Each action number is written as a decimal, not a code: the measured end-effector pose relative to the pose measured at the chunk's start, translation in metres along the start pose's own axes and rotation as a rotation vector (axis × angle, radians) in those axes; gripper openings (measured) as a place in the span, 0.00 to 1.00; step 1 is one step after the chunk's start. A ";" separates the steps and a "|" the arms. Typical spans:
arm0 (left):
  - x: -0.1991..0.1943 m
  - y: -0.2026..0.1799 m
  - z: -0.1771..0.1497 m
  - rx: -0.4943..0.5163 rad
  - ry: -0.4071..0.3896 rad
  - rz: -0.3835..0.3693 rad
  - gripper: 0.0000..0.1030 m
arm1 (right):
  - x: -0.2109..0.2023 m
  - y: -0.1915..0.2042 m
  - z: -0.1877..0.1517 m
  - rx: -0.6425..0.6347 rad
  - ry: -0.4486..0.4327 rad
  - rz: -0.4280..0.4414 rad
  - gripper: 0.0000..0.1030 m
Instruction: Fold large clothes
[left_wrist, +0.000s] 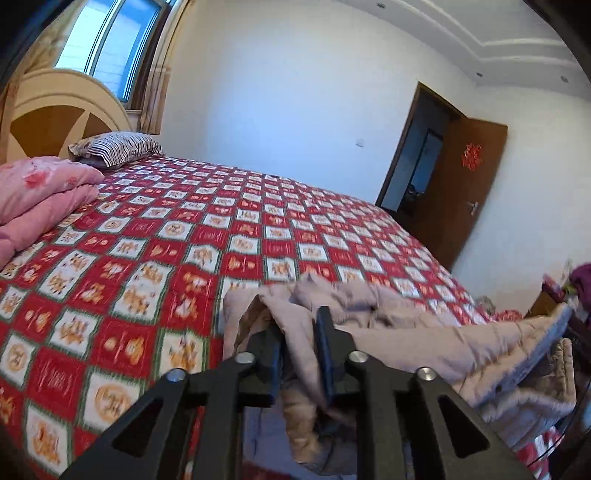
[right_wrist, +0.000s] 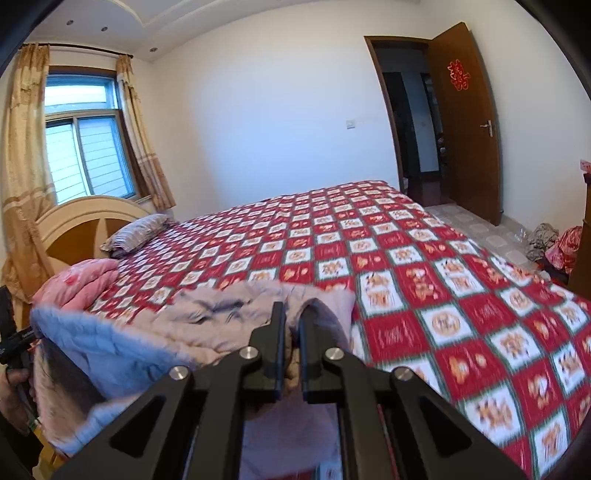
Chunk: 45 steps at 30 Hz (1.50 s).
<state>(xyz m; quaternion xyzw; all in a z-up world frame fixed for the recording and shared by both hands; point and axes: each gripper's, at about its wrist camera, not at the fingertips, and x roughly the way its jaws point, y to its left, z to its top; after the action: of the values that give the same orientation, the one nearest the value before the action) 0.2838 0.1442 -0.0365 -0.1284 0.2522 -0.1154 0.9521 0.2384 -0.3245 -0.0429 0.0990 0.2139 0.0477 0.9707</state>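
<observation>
A large pale pink-beige quilted garment (left_wrist: 406, 339) with a lilac-blue inner side (right_wrist: 96, 354) hangs stretched between my two grippers above the near edge of the bed (left_wrist: 147, 240). Its lower part drops out of sight under both cameras. A thick fold of it is bunched between the fingers of my left gripper (left_wrist: 297, 317), which is shut on it. My right gripper (right_wrist: 291, 314) is shut on another part of the garment's upper edge. In the right wrist view, a hand (right_wrist: 14, 384) holding the left gripper's dark body shows at the far left edge.
The bed (right_wrist: 443, 295) has a red-and-white checked cover. A folded pink quilt (left_wrist: 40, 192) and a striped pillow (left_wrist: 118, 147) lie by the wooden headboard (right_wrist: 74, 221). An open brown door (right_wrist: 465, 122) stands at the right, with a heap of clothes (right_wrist: 554, 247) on the floor.
</observation>
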 end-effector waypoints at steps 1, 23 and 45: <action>0.007 0.002 0.008 -0.009 -0.009 0.001 0.32 | 0.008 -0.002 0.006 0.005 0.004 -0.009 0.08; 0.112 -0.039 -0.021 0.250 -0.079 0.459 0.99 | 0.139 0.018 0.008 -0.041 0.133 -0.090 0.79; 0.225 0.032 0.005 -0.035 0.066 0.617 0.99 | 0.248 0.063 -0.033 -0.261 0.271 -0.251 0.79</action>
<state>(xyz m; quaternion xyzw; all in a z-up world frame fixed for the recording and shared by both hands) 0.4820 0.1114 -0.1431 -0.0584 0.3120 0.1794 0.9312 0.4452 -0.2233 -0.1598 -0.0620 0.3449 -0.0332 0.9360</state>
